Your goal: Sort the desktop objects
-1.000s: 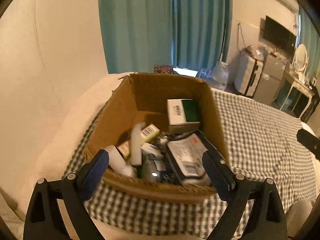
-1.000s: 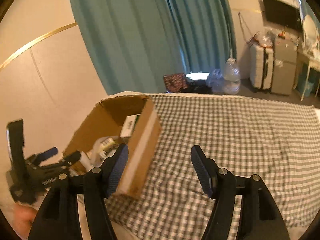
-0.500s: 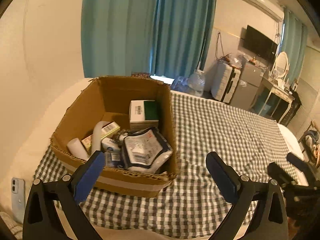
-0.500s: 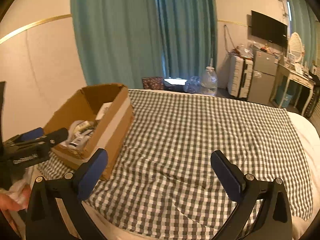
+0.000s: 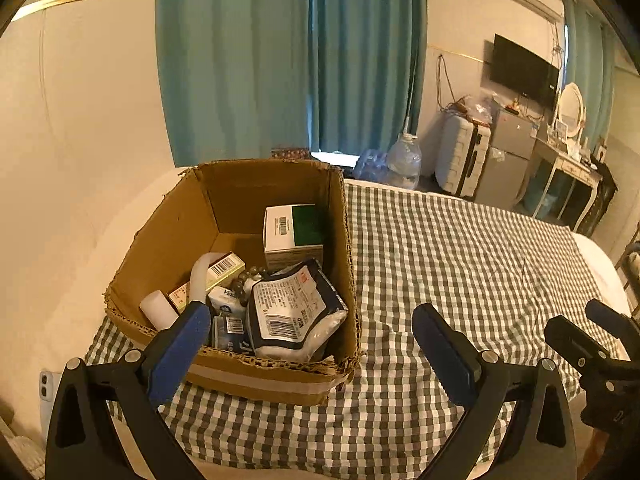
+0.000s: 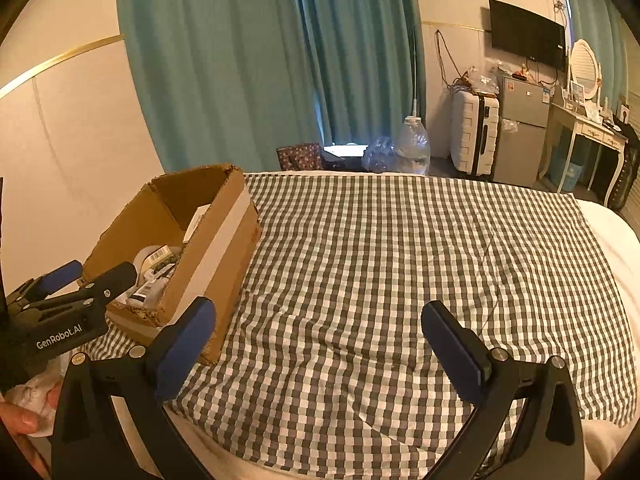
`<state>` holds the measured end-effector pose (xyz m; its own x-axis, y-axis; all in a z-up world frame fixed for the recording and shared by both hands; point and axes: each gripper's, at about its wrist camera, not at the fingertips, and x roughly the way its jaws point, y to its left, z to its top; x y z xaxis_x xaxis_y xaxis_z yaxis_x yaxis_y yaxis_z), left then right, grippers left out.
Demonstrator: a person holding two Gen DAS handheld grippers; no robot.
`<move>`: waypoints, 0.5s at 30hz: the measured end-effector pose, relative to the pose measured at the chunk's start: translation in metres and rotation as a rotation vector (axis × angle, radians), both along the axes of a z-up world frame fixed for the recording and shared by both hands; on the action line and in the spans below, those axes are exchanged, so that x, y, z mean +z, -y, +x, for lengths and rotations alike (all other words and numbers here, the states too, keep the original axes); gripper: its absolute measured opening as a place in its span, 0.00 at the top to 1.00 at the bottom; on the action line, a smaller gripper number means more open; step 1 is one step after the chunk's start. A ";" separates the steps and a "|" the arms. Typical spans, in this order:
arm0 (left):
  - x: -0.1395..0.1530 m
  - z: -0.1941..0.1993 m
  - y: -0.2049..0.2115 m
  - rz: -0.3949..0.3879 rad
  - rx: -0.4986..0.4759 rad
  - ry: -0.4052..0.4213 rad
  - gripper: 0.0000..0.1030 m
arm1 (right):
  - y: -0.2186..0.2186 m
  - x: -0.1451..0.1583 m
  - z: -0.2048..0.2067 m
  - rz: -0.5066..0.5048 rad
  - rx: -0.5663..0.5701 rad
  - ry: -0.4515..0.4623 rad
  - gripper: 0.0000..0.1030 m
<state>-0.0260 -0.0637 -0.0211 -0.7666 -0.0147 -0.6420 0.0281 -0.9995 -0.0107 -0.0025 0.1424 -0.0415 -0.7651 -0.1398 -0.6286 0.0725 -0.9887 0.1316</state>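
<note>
Near the bed's (image 5: 460, 240) left edge, on the checked cloth (image 6: 380, 260), the cardboard box (image 5: 256, 376) is sitting packed with the things to be sorted: a white tube (image 5: 158, 312), a small gold carton (image 5: 222, 270), a bead string (image 5: 250, 276), a printed pouch (image 5: 294, 312) and a white-and-green box (image 5: 294, 228). The left hand-held gripper (image 5: 310, 338) is hovering before the box's near wall, released and grasping nothing; the right hand-held gripper (image 6: 320, 338) is hanging over bare cloth, also spread wide and empty. The likely risk is crowding: a reach into the pile could be snagging the beads, or a finger could be catching the torn rim and dragging the box and wrinkling the cloth. The left wrist view is showing the box's contents and a phone (image 5: 47, 386) off the bed's left edge; the right wrist view is hiding most of those, yet showing the box's taped outer side and a person's fingers (image 6: 20, 420) holding the left tool.
</note>
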 end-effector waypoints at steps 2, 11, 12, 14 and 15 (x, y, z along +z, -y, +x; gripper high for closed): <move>-0.005 -0.005 0.001 0.022 0.010 0.041 0.00 | 0.000 -0.001 -0.001 -0.006 -0.001 0.003 0.00; -0.010 -0.001 0.009 0.060 0.052 0.053 0.00 | 0.000 -0.009 0.001 -0.001 0.020 0.031 0.00; -0.008 0.003 0.007 0.026 0.071 0.036 0.00 | -0.001 -0.010 0.001 -0.004 0.020 0.034 0.00; -0.006 0.005 0.005 -0.018 0.080 0.031 0.00 | -0.002 -0.010 0.001 -0.009 0.019 0.038 0.00; -0.005 0.006 0.004 -0.016 0.070 0.032 0.00 | -0.002 -0.010 0.002 -0.011 0.017 0.036 0.00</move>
<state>-0.0204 -0.0676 -0.0263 -0.7422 -0.0784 -0.6656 0.0983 -0.9951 0.0076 -0.0007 0.1444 -0.0514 -0.7394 -0.1592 -0.6542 0.0842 -0.9859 0.1449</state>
